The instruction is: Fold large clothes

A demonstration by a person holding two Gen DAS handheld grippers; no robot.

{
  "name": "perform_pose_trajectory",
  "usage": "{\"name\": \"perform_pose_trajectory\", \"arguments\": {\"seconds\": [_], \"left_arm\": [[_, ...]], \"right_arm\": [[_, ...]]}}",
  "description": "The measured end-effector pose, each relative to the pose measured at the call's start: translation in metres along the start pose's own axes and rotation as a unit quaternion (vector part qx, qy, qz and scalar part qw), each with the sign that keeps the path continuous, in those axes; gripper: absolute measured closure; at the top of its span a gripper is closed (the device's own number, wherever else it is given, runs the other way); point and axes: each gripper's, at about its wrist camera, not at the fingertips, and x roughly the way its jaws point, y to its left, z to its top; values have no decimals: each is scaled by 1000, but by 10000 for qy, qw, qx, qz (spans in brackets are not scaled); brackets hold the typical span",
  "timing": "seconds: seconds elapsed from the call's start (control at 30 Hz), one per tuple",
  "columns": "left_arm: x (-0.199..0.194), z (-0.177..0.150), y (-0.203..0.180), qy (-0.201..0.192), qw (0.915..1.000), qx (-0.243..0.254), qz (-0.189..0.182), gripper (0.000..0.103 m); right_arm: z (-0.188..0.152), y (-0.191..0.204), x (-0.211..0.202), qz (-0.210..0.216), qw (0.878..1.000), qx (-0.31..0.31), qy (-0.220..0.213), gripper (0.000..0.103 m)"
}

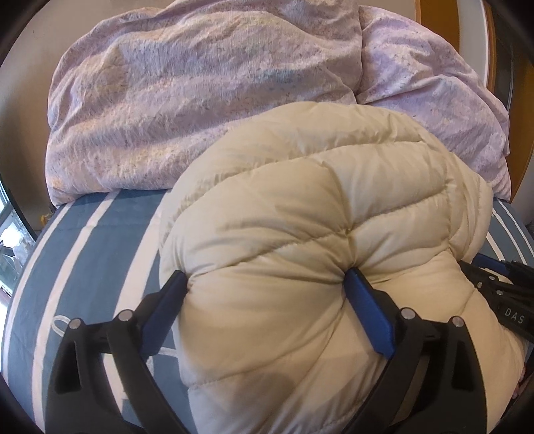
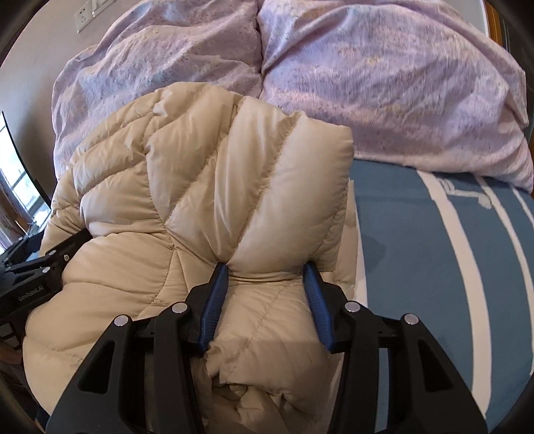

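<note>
Black linkage arms fill the lower edge of both wrist views, each pair ending in blue finger pads. Left gripper (image 1: 267, 280): both pads press into a bulging fold of the cream down jacket (image 1: 317, 233), one pad at the fold's left edge, the other sunk into a quilted seam. Jaws are clamped on the padded fabric, which puffs out between and around them. Right gripper (image 2: 267, 270): pads (image 2: 213, 307) sit either side of a narrower bunch of the same down jacket (image 2: 200, 187), jaws closed onto it, with the material pinched at the fingertips.

Location of the down jacket: it lies bundled on the blue striped bedsheet (image 1: 83, 253), folded over itself into a thick mound. Its far edge touches the lilac duvet (image 1: 200, 100), which is heaped behind it. In the right wrist view, a squared fold of the jacket stands up against the duvet (image 2: 383, 83), and bare bedsheet (image 2: 417, 267) extends on the jacket's right side.

Each gripper appears in the other's view: the right gripper (image 1: 500, 293) at the jacket's right flank, the left gripper (image 2: 40, 267) at the jacket's left flank, both touching the fabric.

A wall socket (image 2: 83, 15) is visible beyond the duvet.
</note>
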Motion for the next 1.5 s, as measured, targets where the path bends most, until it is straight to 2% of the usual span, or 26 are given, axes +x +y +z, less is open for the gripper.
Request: {"name": "perform_pose_trajectory", "arguments": {"seconds": [0.23,0.83,1.03,1.3,1.43,1.5], "left_arm": [[9,-2,2,70,9998,-149,-55,6],[14,0,0,103,9998,-115,120,2],[-10,-3,4,-19,9998,-134,134,2],[-60,-15,3,-268,9995,148,57,3],[-66,-26,-5,-236,9986,446,142,3],[-62,-30,-7,-198,9983,505,205,2]], "right_arm": [[0,0,6,57,10000,69,39,54],[-3,-4,10,35,9999,145,19,54],[-5,-8,-20,44,9996,209,-172,54],[-15,4,-75,411,9972,11,-619,54],[-25,15,-72,446,9975,-232,-498,57],[-34,19,-59,257,9986,-365,-274,58]]}}
